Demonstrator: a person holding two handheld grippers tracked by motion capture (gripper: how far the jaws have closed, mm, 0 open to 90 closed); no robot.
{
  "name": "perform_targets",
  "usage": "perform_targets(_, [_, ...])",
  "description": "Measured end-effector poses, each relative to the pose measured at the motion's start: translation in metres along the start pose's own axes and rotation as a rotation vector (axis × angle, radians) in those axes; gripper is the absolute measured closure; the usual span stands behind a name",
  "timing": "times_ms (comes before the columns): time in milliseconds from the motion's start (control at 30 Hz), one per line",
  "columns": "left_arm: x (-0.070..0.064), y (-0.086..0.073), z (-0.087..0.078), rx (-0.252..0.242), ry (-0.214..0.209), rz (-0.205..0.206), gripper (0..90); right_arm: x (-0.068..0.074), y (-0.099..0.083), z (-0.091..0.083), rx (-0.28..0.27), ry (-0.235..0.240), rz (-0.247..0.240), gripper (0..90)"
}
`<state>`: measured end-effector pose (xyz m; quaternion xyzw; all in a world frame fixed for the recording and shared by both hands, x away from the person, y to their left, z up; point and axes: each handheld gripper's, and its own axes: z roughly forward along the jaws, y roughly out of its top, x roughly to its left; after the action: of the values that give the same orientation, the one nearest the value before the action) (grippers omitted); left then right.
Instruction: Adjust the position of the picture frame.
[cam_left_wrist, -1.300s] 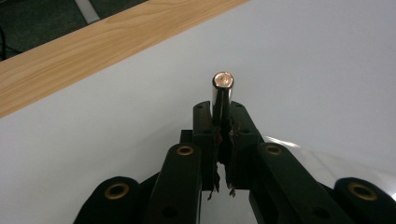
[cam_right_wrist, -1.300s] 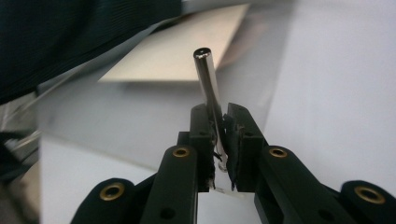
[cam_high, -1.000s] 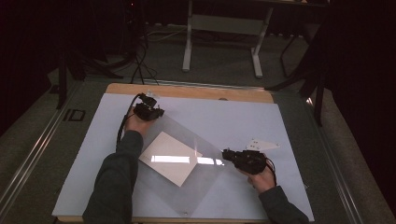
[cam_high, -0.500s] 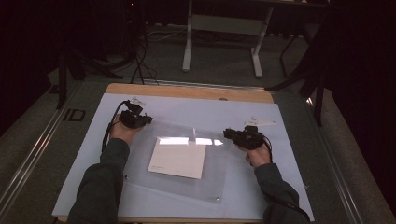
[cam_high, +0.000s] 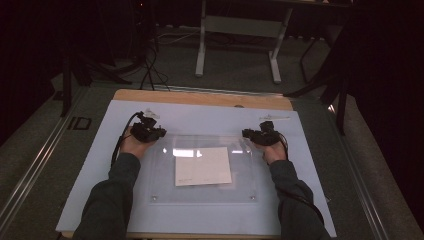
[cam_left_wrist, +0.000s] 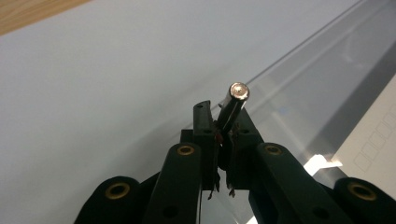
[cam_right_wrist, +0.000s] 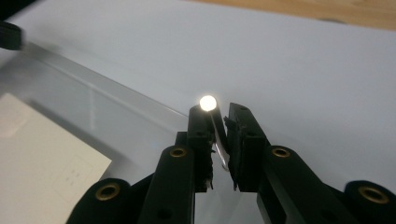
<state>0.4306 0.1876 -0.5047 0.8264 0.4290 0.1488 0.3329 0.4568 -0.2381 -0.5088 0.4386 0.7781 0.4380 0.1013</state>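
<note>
A clear acrylic sheet (cam_high: 165, 177) lies flat on the white mat (cam_high: 200, 117), over a white paper (cam_high: 202, 166). Small metal pegs stand at its corners. My left gripper (cam_high: 150, 132) is at the far left corner; in the left gripper view, that gripper (cam_left_wrist: 222, 114) is shut on a metal peg (cam_left_wrist: 232, 103) at the sheet's edge (cam_left_wrist: 299, 51). My right gripper (cam_high: 252, 134) is at the far right corner. In the right gripper view, this gripper (cam_right_wrist: 218, 112) is shut on a shiny peg (cam_right_wrist: 208, 103). The paper (cam_right_wrist: 42, 154) shows through the sheet.
The table's wooden edge (cam_high: 200, 97) runs beyond the mat. A small white strip (cam_high: 277, 118) lies just past the right gripper. Two more pegs (cam_high: 153, 198) mark the sheet's near corners. A metal stand (cam_high: 237, 45) sits on the floor behind the table.
The sheet, held skewed and tilted a second ago, has swung square to the table and come down flat. The right gripper moved to the far right corner.
</note>
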Motion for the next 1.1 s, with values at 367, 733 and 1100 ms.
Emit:
perform_targets(367, [0.005, -0.006, 0.017, -0.027, 0.018, -0.083, 85.2, -0.003, -0.003, 0.013, 0.028, -0.040, 0.016, 81.4])
perform_targets(733, [0.005, -0.007, 0.020, -0.057, 0.031, -0.099, 84.9, -0.004, -0.006, 0.015, 0.008, -0.048, 0.029, 81.4])
perform_targets(1100, [0.004, -0.009, 0.022, -0.074, 0.038, -0.108, 84.9, -0.003, -0.008, 0.015, -0.005, -0.059, 0.032, 81.3])
